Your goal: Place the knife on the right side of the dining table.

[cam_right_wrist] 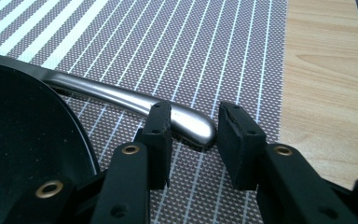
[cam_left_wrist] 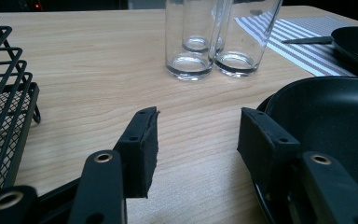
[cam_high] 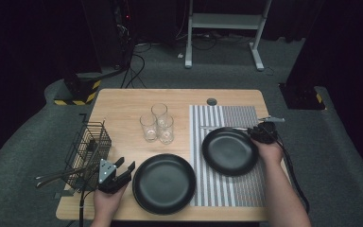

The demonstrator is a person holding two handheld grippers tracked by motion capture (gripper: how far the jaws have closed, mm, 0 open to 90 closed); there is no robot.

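While hovering low over the striped placemat (cam_right_wrist: 177, 51), right gripper (cam_right_wrist: 193, 135) straddling the rounded end of a steel utensil handle (cam_right_wrist: 186, 122), jaws partly apart, left pad touching or nearly touching the metal, right pad standing clear; not clamping. Handle lying flat on the mat, running off under the rim of the far black plate (cam_high: 229, 151), just beside the hand at the table's right edge. Left gripper (cam_left_wrist: 198, 135) idling wide, gripping nothing, resting near the front-left corner between the wire basket (cam_high: 89, 146) and the near black plate (cam_high: 164, 183). Three clear glasses (cam_high: 157, 124) clustering mid-table, touching or nearly so. Light wood tabletop (cam_high: 123, 106) sitting on grey carpet (cam_high: 23, 146); dark room behind, white desk frame (cam_high: 224, 28) and trailing cables showing at the back.
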